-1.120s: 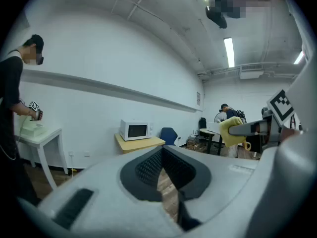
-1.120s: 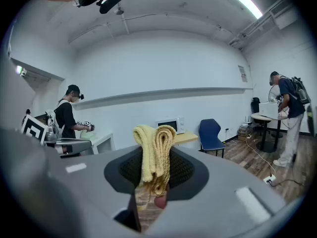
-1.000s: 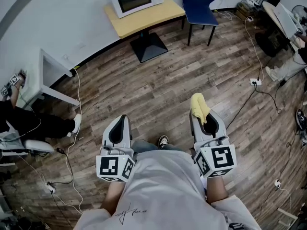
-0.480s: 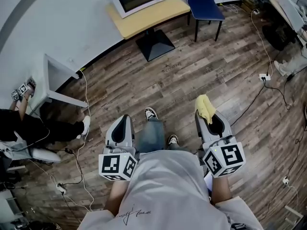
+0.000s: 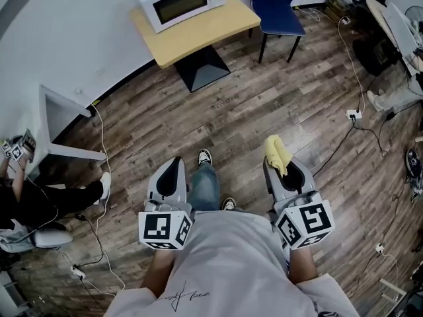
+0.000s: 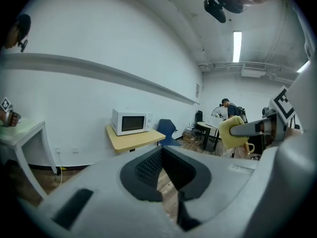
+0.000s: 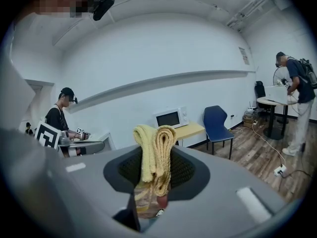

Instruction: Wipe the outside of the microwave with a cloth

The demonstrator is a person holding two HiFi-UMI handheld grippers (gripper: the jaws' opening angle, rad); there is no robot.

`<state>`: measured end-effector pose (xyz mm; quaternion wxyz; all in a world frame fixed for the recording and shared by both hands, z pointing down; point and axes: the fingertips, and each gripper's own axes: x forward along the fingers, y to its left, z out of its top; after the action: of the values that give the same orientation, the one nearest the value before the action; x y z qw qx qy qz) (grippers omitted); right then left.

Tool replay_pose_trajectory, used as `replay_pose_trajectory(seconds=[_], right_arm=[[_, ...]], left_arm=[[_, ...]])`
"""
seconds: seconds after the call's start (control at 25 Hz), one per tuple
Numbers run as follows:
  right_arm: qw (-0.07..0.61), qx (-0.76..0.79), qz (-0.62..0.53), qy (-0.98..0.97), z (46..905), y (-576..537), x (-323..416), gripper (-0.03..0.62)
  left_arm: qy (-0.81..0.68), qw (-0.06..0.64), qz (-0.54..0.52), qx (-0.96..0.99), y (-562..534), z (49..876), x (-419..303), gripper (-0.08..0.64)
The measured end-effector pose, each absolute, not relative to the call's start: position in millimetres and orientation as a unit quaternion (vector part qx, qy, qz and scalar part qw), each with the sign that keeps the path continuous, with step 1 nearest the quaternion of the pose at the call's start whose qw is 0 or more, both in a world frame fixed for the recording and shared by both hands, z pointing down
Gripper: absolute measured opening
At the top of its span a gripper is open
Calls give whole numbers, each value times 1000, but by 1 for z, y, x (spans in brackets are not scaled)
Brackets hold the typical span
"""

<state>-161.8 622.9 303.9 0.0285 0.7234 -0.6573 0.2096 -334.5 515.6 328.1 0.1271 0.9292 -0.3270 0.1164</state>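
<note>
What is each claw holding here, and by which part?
The right claw is shut on the folded yellow cloth, pinching its bunched lower part; the folded end sticks out past the tips. The left claw is shut and holds nothing.

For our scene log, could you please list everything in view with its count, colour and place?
microwave: one, white, on the table.
table: one, light wood top, left of the chair.
chair: one, blue, right of the table.
cloth: one, yellow, held in the right tongs.
desk: one, white, far left.
seated person: one, dark clothes, beside the desk.
power strip: one, white, far right.
left tongs: one, light grey, shut, empty.
right tongs: one, light grey, shut on the cloth.
</note>
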Motion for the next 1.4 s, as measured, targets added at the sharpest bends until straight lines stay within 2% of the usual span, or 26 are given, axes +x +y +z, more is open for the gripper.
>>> replay_pose_trajectory(seconds=[0.36, 0.68, 1.4], right_arm=[[49, 727, 216, -650, 289, 489, -136, 124], [58, 727, 225, -646, 283, 389, -129, 126], [62, 722, 218, -654, 285, 270, -84, 126]], left_arm=[[-308, 133, 122, 934, 370, 318, -299, -5], [-290, 164, 114, 936, 269, 321, -286, -5], [-289, 163, 116, 936, 173, 325, -248, -5]])
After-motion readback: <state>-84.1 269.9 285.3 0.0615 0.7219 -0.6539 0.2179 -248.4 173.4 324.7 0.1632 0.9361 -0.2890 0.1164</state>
